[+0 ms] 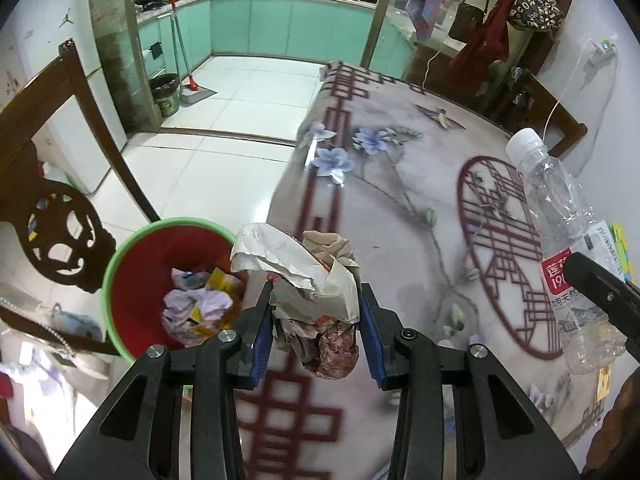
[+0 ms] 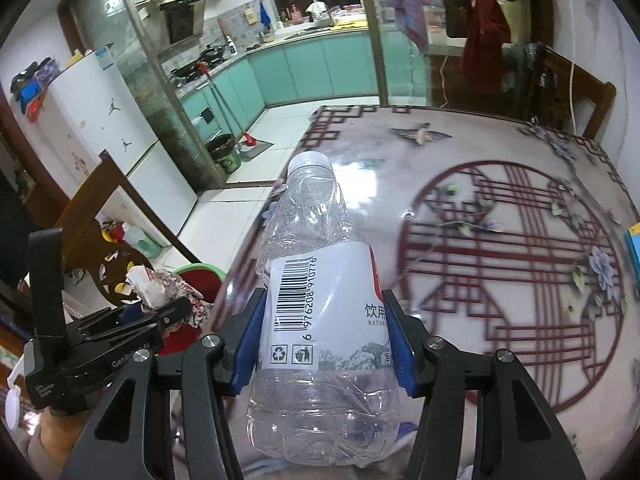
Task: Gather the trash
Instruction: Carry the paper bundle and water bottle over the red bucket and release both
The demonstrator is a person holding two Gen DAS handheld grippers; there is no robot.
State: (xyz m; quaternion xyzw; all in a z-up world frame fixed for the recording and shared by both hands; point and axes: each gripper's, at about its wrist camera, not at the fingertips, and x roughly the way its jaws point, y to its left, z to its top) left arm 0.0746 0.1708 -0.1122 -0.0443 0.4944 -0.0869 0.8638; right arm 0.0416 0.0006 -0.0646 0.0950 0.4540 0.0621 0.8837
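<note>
Item, far left: dark wooden chair (image 1: 60, 216) with carved openwork back, standing on the white tiled floor (image 1: 224, 120); beside it the waste bin (image 1: 132, 252), red inside with a green rim, set on the floor just off the table's edge and already holding crumpled paper and yellow wrappers (image 1: 200, 304).

Item, centre: left gripper (image 1: 316, 320), blue pads clamped on a wad of crumpled paper (image 1: 312, 280) (white and tan sheets above, a reddish patterned scrap hanging below); the wad sits over the table edge, near the bin's rim but not above its opening.

Item, beneath and to the right: table (image 1: 400, 208) under a glossy cloth printed with blue flowers, a bird and a dark red lattice roundel.

Item, right: right gripper (image 2: 324, 320), blue pads closed on the labelled waist of an empty clear plastic bottle (image 2: 316, 280); white cap on, walls dented, barcode facing the camera, held tilted above the table.

Item, background: kitchen with teal cabinets (image 1: 288, 28); red-handled mop (image 1: 182, 56) leaning by a small dark bin (image 1: 164, 94).
</note>
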